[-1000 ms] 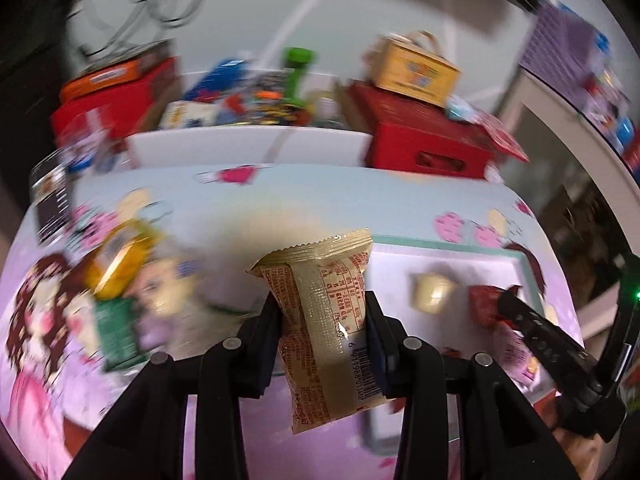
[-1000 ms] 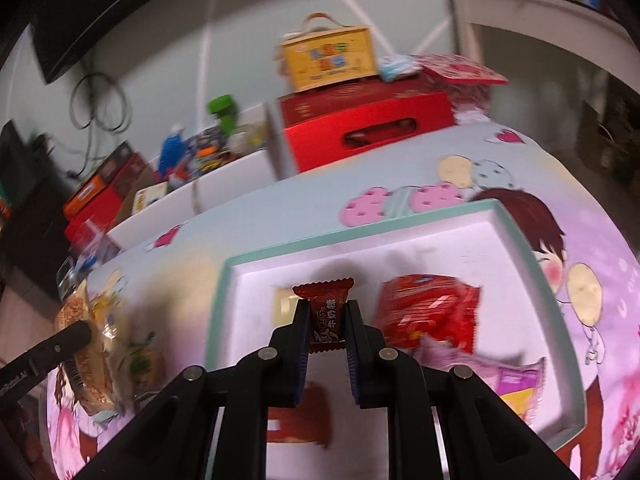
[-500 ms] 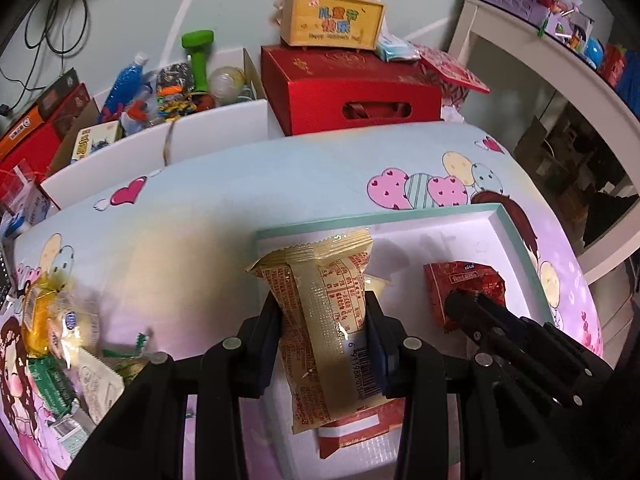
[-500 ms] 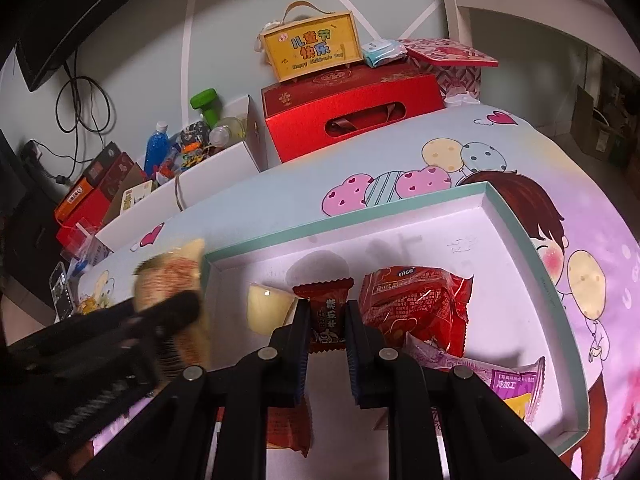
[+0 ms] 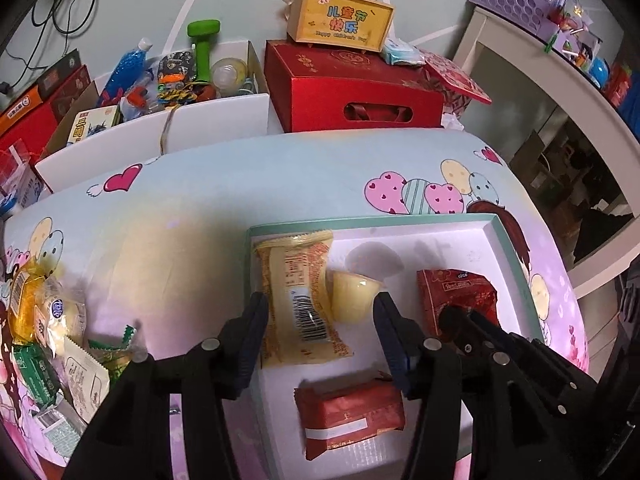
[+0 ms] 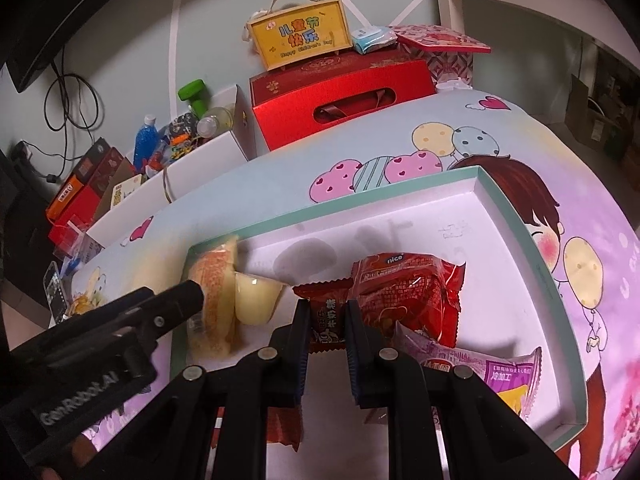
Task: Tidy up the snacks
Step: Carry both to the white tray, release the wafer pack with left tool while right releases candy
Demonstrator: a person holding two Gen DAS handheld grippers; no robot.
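A white tray with a teal rim lies on the cartoon tablecloth. My left gripper hovers over its left end with its jaws opening. The yellow snack packet lies flat on the tray floor between them, clear of both pads. A pale jelly cup sits beside it. My right gripper is shut on a small dark red snack packet just above the tray, next to a red "nice" packet. A dark red packet and a purple packet also lie in the tray.
A pile of loose snacks lies on the cloth left of the tray. Behind the table stand a red gift box with a yellow box on top, and a white bin of toys.
My left gripper swung right over the tray and its jaws spread. The yellow packet left them and now lies in the tray. The right gripper kept still on its red packet.
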